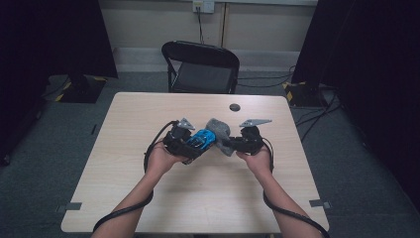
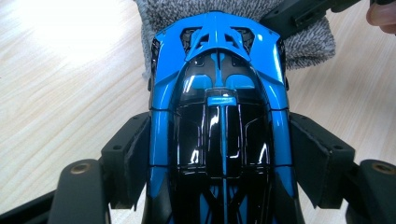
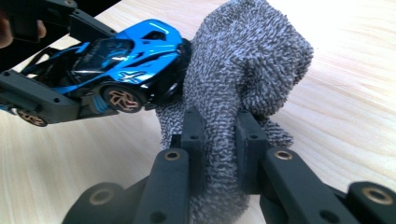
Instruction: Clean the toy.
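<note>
Two hand-held grippers meet above the middle of a pale wooden desk (image 1: 148,198). The left gripper (image 2: 219,154) has its fingers (image 2: 128,163) pinching a blue and black toy car (image 2: 219,116) by its two sides, the pads flat against the bodywork. The right gripper (image 3: 219,144) has its fingers (image 3: 192,135) pressed together on a fold of grey knitted cloth (image 3: 247,60), which bunches up beyond them. The cloth touches one end of the toy car, on the car's right as seen from above (image 1: 220,134). A small dark round object (image 1: 235,107) lies on the desk beyond the car, well apart from it. A black folding chair (image 1: 200,67) stands behind the desk. No lettering on the car can be read.
</note>
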Demonstrator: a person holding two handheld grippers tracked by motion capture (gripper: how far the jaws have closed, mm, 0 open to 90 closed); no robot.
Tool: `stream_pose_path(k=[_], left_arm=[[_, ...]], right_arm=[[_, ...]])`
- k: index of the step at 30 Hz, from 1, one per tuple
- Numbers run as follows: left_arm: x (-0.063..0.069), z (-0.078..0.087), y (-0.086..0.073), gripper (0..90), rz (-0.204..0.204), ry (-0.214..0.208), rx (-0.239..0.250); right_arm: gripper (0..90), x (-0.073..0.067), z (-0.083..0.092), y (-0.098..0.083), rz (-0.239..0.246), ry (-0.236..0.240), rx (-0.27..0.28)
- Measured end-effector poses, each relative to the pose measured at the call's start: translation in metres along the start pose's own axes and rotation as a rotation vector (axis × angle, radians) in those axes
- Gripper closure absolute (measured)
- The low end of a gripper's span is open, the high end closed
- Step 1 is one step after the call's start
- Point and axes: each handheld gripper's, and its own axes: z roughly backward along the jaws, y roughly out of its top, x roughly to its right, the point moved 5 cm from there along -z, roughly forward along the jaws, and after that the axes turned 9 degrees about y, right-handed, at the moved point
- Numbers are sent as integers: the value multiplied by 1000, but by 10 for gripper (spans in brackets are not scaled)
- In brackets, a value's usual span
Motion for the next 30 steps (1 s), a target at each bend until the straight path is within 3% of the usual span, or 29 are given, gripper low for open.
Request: stream_pose_path(k=[9, 18, 30], left_arm=[[-1, 1, 1, 283, 10, 2, 9], [-2, -1, 7, 283, 18, 1, 12], [1, -4, 15, 283, 12, -2, 11]], right_arm=[[771, -4, -5, -5, -13, 38, -8], [771, -11, -12, -8, 5, 63, -21], [771, -24, -23, -10, 69, 73, -59]])
